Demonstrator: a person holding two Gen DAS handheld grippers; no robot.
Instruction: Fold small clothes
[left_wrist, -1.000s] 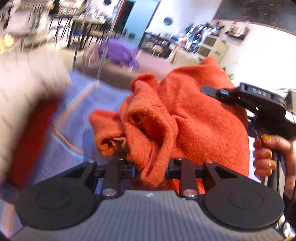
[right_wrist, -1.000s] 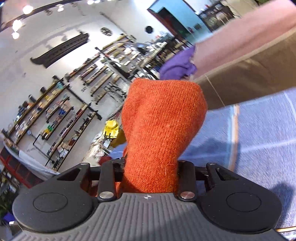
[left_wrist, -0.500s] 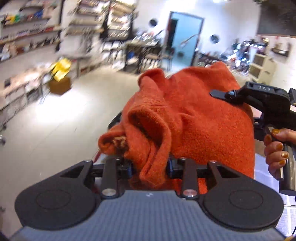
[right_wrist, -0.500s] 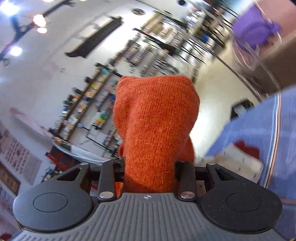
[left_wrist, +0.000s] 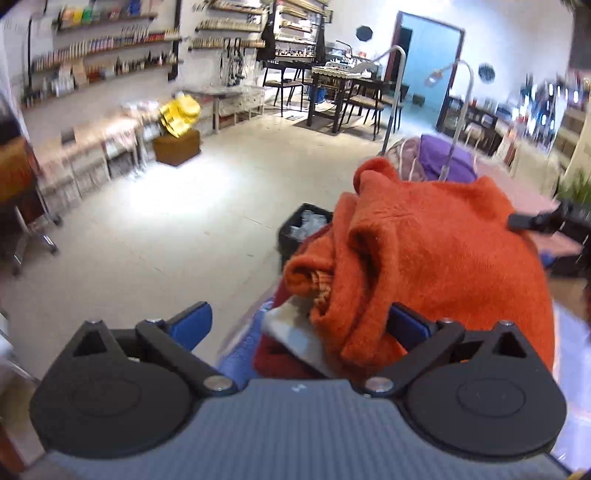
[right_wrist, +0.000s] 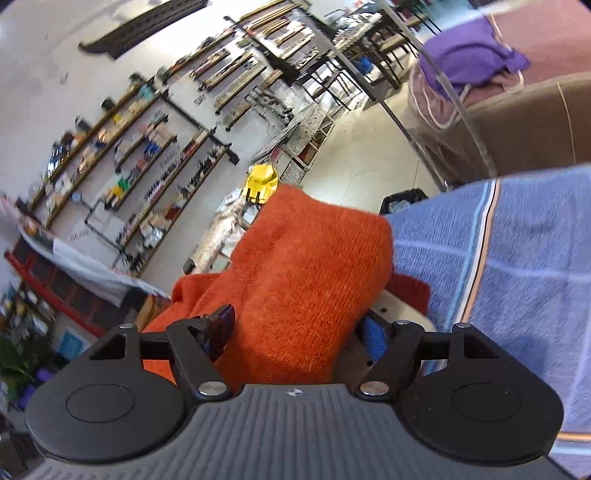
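Observation:
An orange knitted garment (left_wrist: 424, 258) lies bunched against the right finger of my left gripper (left_wrist: 299, 325), whose jaws stand wide apart. The same orange garment (right_wrist: 306, 280) sits between the parted jaws of my right gripper (right_wrist: 299, 332), resting loosely on a folded red and white garment (right_wrist: 406, 299) beneath it. That red and white garment also shows in the left wrist view (left_wrist: 291, 343). The right gripper's tip (left_wrist: 532, 221) pokes in at the right of the left wrist view.
A blue towel with striped border (right_wrist: 517, 266) covers the work surface. A black bin (left_wrist: 303, 229) stands on the floor beyond the edge. A purple cloth pile (right_wrist: 469, 59) lies on a brown couch (right_wrist: 524, 122). Shelves line the far wall.
Both grippers have opened and let go of the orange garment, which has dropped onto the red and white garment. Both cameras have swung round toward the room.

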